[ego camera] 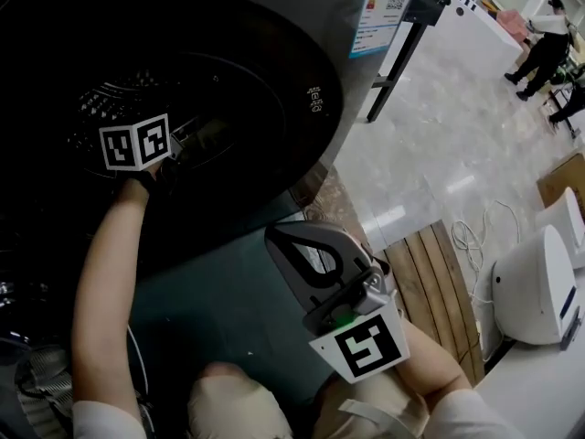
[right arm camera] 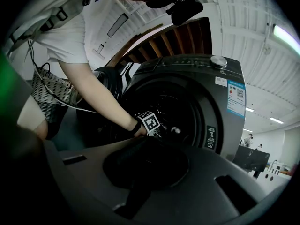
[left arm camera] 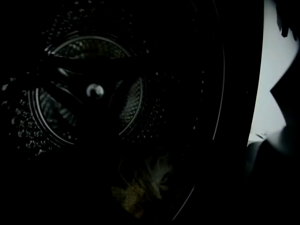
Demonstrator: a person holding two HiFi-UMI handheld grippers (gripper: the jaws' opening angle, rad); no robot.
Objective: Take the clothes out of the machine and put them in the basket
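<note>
One garment (left arm camera: 146,181) still lies in the machine drum (left arm camera: 84,93), ahead of the left gripper (ego camera: 206,133), whose jaws are lost in the dark. Right gripper (ego camera: 280,238) jaws are pressed together, empty. Basket (right arm camera: 49,95) waits.

An appliance showroom: washing machine (right arm camera: 220,102) with energy label (ego camera: 377,12), polished floor (ego camera: 448,126), white appliances (ego camera: 539,286) nearby.

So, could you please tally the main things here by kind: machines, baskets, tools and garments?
Washing machine: 1
Basket: 1
Tools: 2, the left tool and the right tool
Garment, dimly seen: 1
Total: 5
</note>
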